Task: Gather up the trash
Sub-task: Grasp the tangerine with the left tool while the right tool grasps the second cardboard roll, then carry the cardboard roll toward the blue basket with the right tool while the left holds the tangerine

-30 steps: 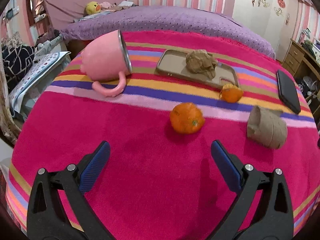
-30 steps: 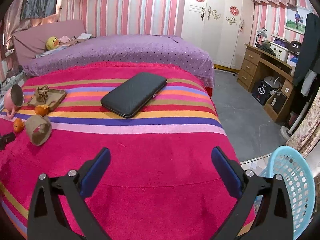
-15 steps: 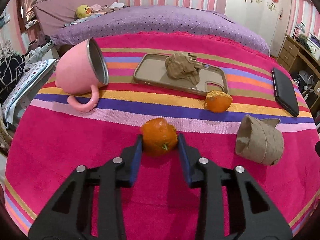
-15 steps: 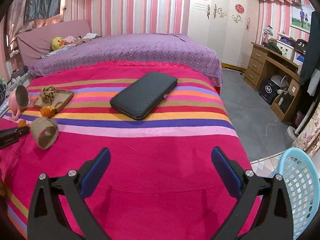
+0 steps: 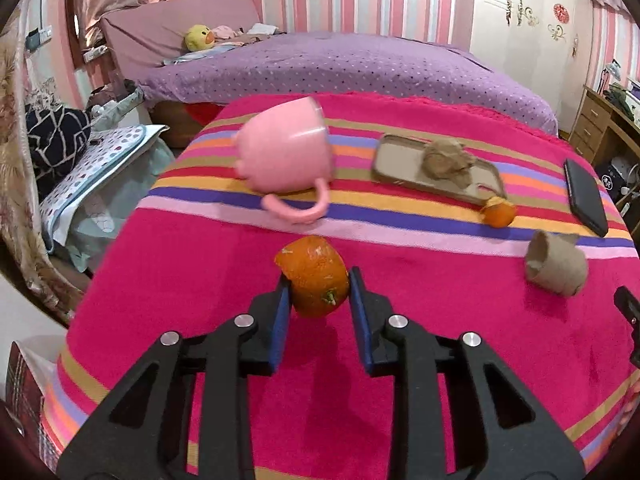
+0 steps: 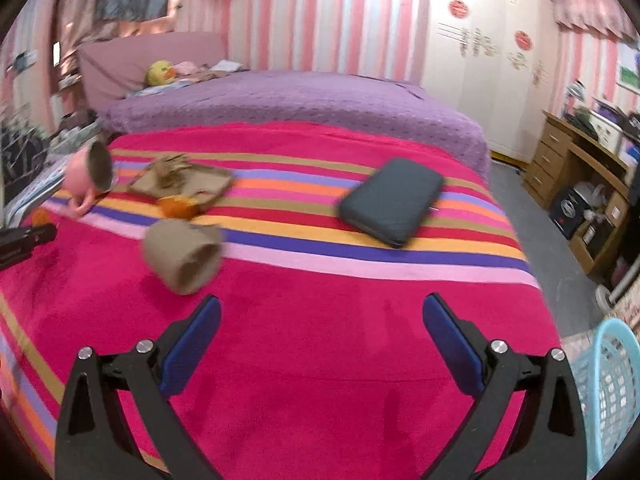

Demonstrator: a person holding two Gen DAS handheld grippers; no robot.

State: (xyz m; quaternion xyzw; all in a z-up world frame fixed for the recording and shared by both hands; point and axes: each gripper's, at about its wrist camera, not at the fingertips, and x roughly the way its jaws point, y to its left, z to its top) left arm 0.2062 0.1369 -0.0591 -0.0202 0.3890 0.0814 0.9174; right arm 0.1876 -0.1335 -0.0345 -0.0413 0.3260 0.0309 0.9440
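The orange peel [image 5: 314, 278], a hollowed half with a torn rim, sits between the blue pads of the left claw [image 5: 318, 292]; the jaws are closing on it and both pads press its sides. It appears raised just off the striped blanket [image 5: 400, 360] on the bed.

Beyond that claw's tips and a little to the left, a pink mug [image 5: 284, 158] lies on its side, handle toward the claw. Ahead and to the right, a crumpled brown paper wad [image 5: 446, 158] rests on a tan phone case [image 5: 396, 160], with a second orange piece [image 5: 498, 213] at the case's near corner. Farther right lies a crushed brown paper cup [image 5: 556, 266], and past it a dark wallet [image 5: 585, 196].

The right claw [image 6: 320, 340] is spread wide with nothing between its pads. The same cup lies ahead of its left finger, and a pale blue basket [image 6: 616, 392] stands off the bed's edge to its right.
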